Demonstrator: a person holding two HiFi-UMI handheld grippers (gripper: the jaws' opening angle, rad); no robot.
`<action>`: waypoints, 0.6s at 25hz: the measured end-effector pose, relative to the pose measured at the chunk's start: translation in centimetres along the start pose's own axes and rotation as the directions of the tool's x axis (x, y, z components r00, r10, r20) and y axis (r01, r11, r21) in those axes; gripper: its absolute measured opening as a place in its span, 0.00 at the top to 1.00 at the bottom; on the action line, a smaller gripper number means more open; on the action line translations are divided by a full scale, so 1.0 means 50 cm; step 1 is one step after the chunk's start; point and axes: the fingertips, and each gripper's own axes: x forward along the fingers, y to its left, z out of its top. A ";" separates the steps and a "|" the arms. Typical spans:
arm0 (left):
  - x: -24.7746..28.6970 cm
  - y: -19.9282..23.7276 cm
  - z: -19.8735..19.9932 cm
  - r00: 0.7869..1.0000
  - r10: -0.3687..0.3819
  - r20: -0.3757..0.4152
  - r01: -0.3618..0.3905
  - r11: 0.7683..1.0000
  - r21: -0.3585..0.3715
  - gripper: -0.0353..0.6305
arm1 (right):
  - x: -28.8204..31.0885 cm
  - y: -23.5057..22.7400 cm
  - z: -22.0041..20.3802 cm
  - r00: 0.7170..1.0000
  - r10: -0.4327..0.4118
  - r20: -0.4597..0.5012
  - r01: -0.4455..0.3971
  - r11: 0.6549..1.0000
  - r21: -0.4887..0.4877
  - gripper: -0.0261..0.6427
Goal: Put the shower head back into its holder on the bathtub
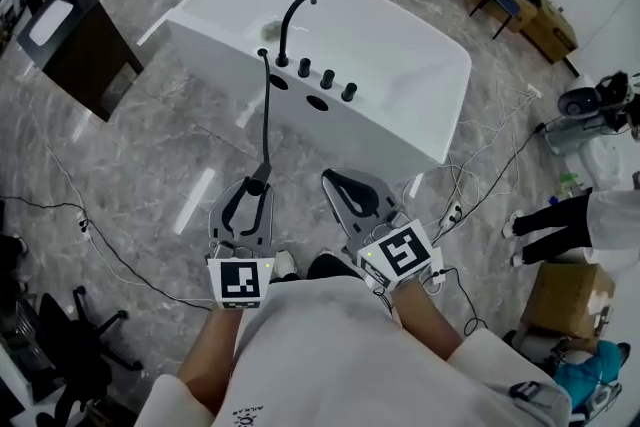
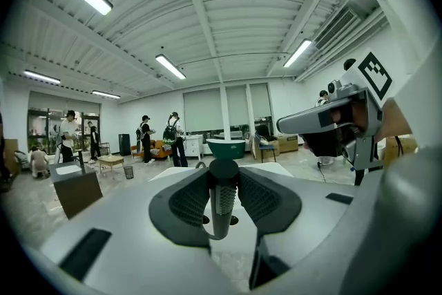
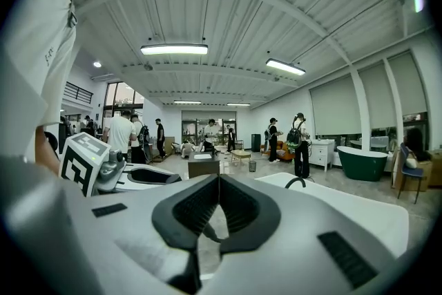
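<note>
A white bathtub (image 1: 400, 65) stands ahead, with a black curved faucet (image 1: 290, 20) and three black knobs (image 1: 327, 77) on its near deck. Two dark oval openings (image 1: 278, 82) lie in the deck beside the knobs. The slim black shower head (image 1: 266, 110) reaches from my left gripper (image 1: 257, 183) up toward the deck. In the left gripper view the pads are closed on its black stem (image 2: 221, 207). My right gripper (image 1: 333, 180) hangs beside it over the floor, apart from the tub. Its jaws (image 3: 219, 179) meet at the tips with nothing between them.
A dark cabinet with a white basin (image 1: 70, 45) stands on the left. Cables (image 1: 480, 185) trail over the marble floor to the right of the tub. A person's legs (image 1: 550, 215) and a cardboard box (image 1: 565, 295) are at the right, a chair base (image 1: 60, 345) at the lower left.
</note>
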 end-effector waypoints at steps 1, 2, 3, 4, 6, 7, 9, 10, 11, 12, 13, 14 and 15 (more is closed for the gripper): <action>-0.001 0.004 -0.001 1.000 -0.005 0.003 0.005 1.000 0.002 0.74 | 0.004 0.003 0.000 1.000 -0.003 -0.002 0.003 1.000 -0.004 0.93; -0.001 0.009 -0.002 1.000 -0.009 0.004 0.009 1.000 0.002 0.74 | 0.010 0.006 0.000 1.000 -0.005 -0.005 0.005 1.000 -0.008 0.93; -0.001 0.014 -0.004 1.000 -0.011 0.005 0.011 1.000 0.000 0.74 | 0.016 0.008 0.001 1.000 -0.006 -0.008 0.006 1.000 -0.011 0.93; -0.001 0.019 -0.005 1.000 -0.011 0.005 0.011 1.000 -0.004 0.74 | 0.022 0.011 0.001 1.000 -0.005 -0.011 0.004 1.000 -0.012 0.93; -0.001 0.031 -0.005 1.000 -0.006 0.005 0.006 1.000 -0.013 0.74 | 0.032 0.014 0.006 1.000 -0.001 -0.013 0.000 1.000 -0.013 0.93; 0.001 0.036 -0.004 1.000 -0.005 0.006 0.005 1.000 -0.016 0.74 | 0.037 0.014 0.008 1.000 0.000 -0.013 0.000 1.000 -0.014 0.93; 0.007 0.045 -0.003 1.000 -0.005 0.008 0.005 1.000 -0.020 0.74 | 0.048 0.011 0.009 1.000 0.000 -0.016 0.000 1.000 -0.016 0.93; 0.011 0.049 -0.004 1.000 -0.004 0.009 0.005 1.000 -0.021 0.74 | 0.053 0.007 0.008 1.000 0.000 -0.018 -0.001 1.000 -0.017 0.93; 0.014 0.052 -0.004 1.000 -0.004 0.009 0.004 1.000 -0.021 0.74 | 0.058 0.004 0.007 1.000 0.002 -0.019 -0.002 1.000 -0.016 0.93; 0.017 0.053 -0.004 1.000 -0.002 0.009 0.003 1.000 -0.022 0.75 | 0.061 0.000 0.006 1.000 0.004 -0.018 -0.004 1.000 -0.016 0.93; 0.020 0.053 -0.004 1.000 -0.001 0.010 0.001 1.000 -0.023 0.75 | 0.064 -0.004 0.005 1.000 0.007 -0.017 -0.007 1.000 -0.015 0.93; 0.024 0.053 -0.003 1.000 0.001 0.011 -0.001 1.000 -0.024 0.75 | 0.068 -0.009 0.004 1.000 0.011 -0.015 -0.011 1.000 -0.015 0.93; 0.030 0.055 -0.002 1.000 0.005 0.012 -0.004 1.000 -0.023 0.75 | 0.074 -0.014 0.003 1.000 0.016 -0.014 -0.016 1.000 -0.014 0.93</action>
